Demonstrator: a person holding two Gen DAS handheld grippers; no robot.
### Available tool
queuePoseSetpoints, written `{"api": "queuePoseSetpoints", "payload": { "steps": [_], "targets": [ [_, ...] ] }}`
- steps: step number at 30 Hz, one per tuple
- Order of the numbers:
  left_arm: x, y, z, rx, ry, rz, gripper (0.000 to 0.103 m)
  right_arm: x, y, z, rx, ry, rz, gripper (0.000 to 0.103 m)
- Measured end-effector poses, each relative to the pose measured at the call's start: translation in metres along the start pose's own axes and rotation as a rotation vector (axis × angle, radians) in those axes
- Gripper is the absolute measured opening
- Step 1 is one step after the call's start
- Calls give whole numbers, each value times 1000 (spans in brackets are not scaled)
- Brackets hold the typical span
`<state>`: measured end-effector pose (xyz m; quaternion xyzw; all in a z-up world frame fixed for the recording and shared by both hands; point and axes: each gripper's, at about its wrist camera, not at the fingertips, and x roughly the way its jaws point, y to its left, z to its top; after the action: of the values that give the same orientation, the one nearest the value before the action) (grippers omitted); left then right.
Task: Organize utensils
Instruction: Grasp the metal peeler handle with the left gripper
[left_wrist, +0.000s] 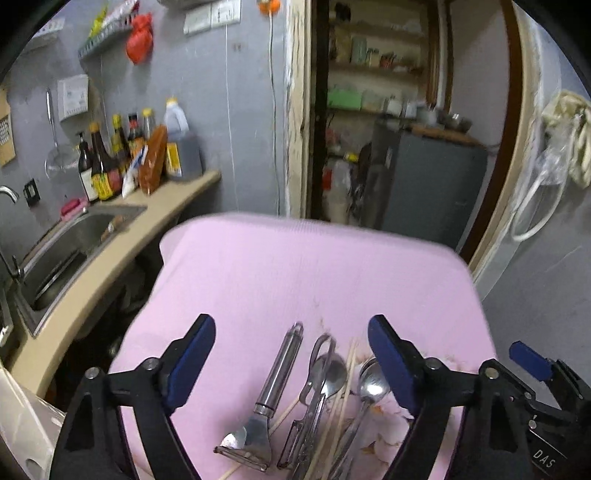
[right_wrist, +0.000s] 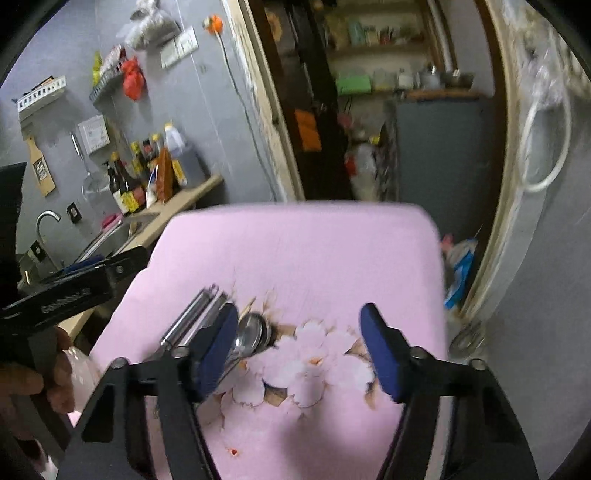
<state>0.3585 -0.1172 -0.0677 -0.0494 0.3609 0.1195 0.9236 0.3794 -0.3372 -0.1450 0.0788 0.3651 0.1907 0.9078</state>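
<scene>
- Left gripper (left_wrist: 291, 363): jaws spread, nothing pinched; peeler (left_wrist: 258, 413), spoons (left_wrist: 334, 373) and chopsticks (left_wrist: 347, 384) lie below it on the pink cloth (left_wrist: 295, 266)
- Right gripper (right_wrist: 300, 352): jaws apart, empty; utensils beside its left finger (right_wrist: 218, 347)
- Sink (left_wrist: 70, 240) left; contents unclear

Left gripper (left_wrist: 291, 354) tilted downward, blue-padded jaws apart with nothing pressed between them, right gripper (right_wrist: 299, 350) likewise angled down, jaws parted and empty, a bare hand (right_wrist: 55, 376) gripping the left gripper's handle
</scene>
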Motion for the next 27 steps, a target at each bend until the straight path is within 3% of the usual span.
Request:
{"api": "queuePoseSetpoints", "payload": {
  "steps": [8, 17, 27],
  "targets": [
    [62, 4, -14, -8, 185, 52, 59, 59, -3, -14, 32, 141, 79, 30],
    [98, 12, -20, -8, 307, 50, 47, 93, 0, -25, 52, 250, 173, 22],
    [118, 12, -16, -1, 373, -11, 41, 109, 2, -25, 57, 292, 219, 18]
  ]
}}
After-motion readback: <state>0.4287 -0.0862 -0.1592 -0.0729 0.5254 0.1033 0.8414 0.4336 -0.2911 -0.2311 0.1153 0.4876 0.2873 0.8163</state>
